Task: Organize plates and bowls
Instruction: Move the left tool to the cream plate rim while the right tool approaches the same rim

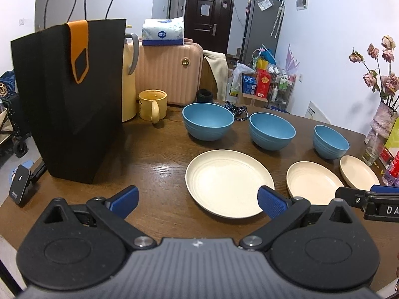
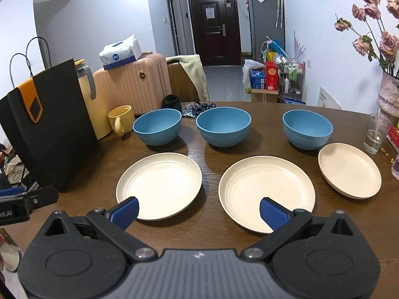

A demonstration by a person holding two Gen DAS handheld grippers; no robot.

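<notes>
Three blue bowls stand in a row on the wooden table: left (image 2: 157, 129), middle (image 2: 223, 129), right (image 2: 307, 128). Three cream plates lie in front of them: left (image 2: 159, 184), middle (image 2: 266, 191), right (image 2: 349, 169). In the left wrist view the bowls (image 1: 208, 120) and plates (image 1: 228, 182) lie ahead and to the right. My left gripper (image 1: 198, 203) is open and empty, above the table near the left plate's front edge. My right gripper (image 2: 199, 211) is open and empty, in front of the left and middle plates.
A black paper bag (image 1: 72, 99), a yellow kettle (image 1: 129, 79) and a yellow mug (image 1: 152, 104) stand at the table's left. A vase of dried roses (image 2: 389, 94) and a glass (image 2: 375, 134) stand at the right edge. A pink suitcase (image 2: 134, 84) is behind the table.
</notes>
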